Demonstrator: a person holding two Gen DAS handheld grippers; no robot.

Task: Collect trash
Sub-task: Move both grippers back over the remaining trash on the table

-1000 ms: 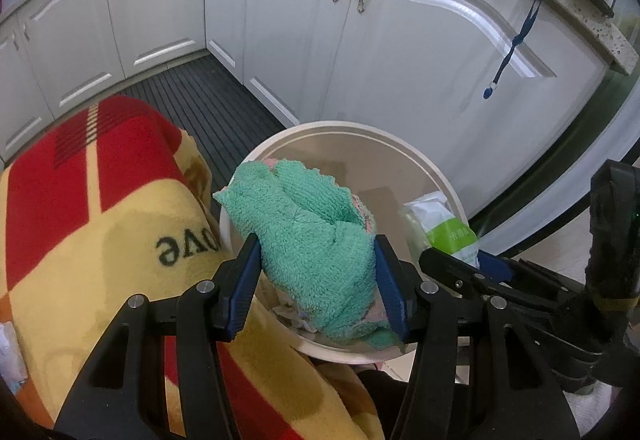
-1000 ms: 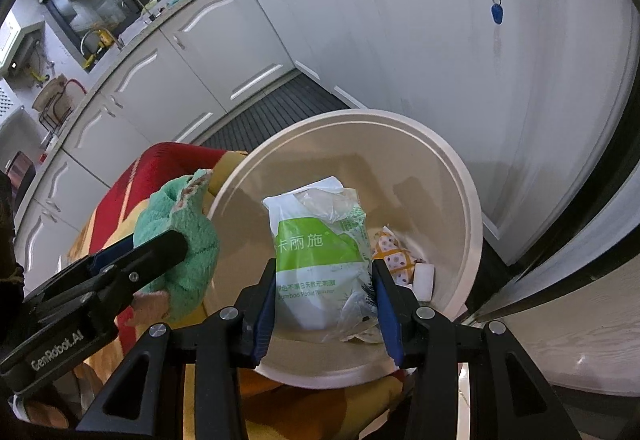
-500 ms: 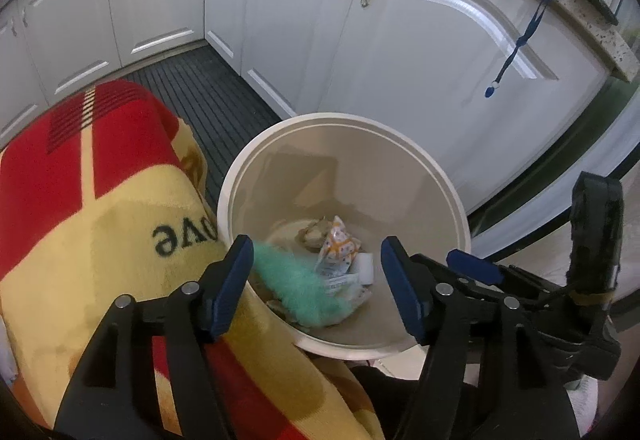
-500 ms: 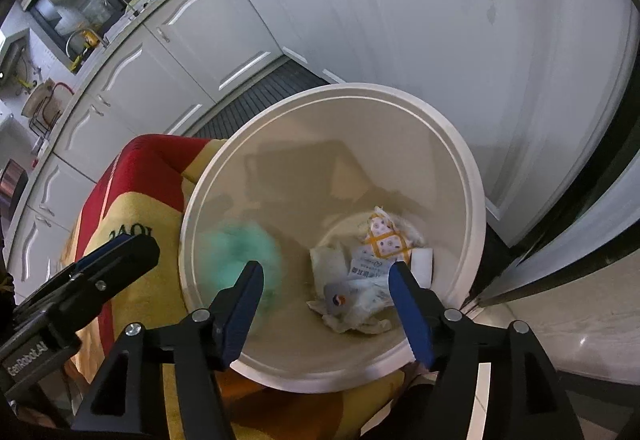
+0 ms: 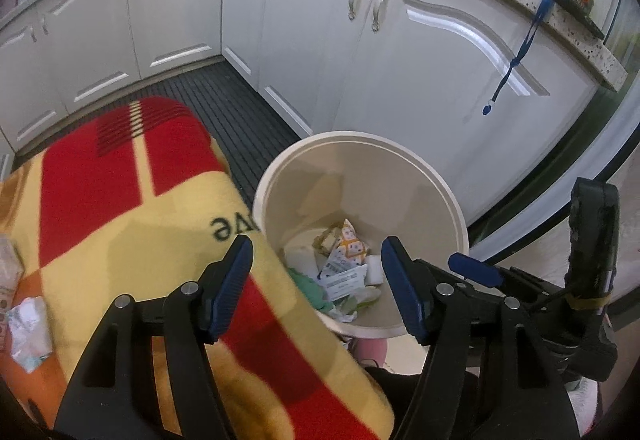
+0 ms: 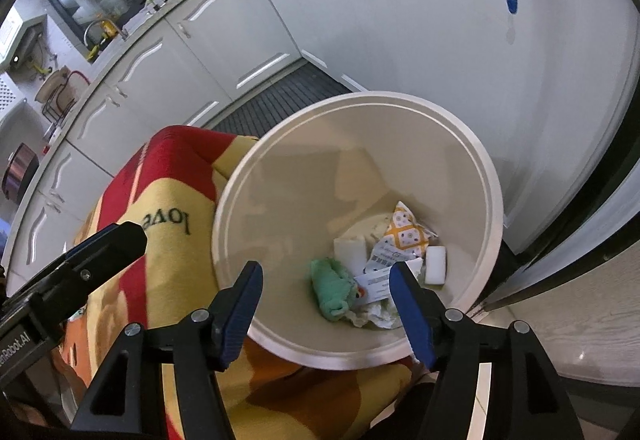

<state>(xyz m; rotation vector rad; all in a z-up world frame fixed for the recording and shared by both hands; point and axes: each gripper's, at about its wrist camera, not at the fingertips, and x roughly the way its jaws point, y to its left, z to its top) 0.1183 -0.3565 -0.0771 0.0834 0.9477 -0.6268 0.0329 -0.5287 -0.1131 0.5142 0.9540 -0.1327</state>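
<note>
- My left gripper (image 5: 316,294) stands about half open and holds nothing; between its blue pads I see only the bin below.
- My right gripper (image 6: 326,314) is the same, jaws apart and empty, hanging over the near rim of the waste bin (image 6: 494,200).
- What could go wrong: the bin stands pressed against the red and yellow blanket (image 5: 120,224), just left of my fingers. If I lower either tool without care, a finger could catch the blanket or knock the rim, and the light bin could tip and spill.
- The two tools are close together; the left one's body shows at the left edge of the right camera. Turning one toward more trash could make them collide.
- More trash remains, I judge: crumpled white paper (image 5: 28,332) lies on the blanket, far to the left of my left gripper. Reaching for it across the soft blanket, the pads could pinch the cloth together with the paper.
- In the bin, ahead of and under the right jaws: a green cloth (image 6: 330,288), an orange patterned wrapper (image 6: 406,234), a printed packet (image 6: 378,282), a small white block (image 6: 435,265), and crumpled plastic, maybe a wipes pack, but it is partly hidden.
</note>
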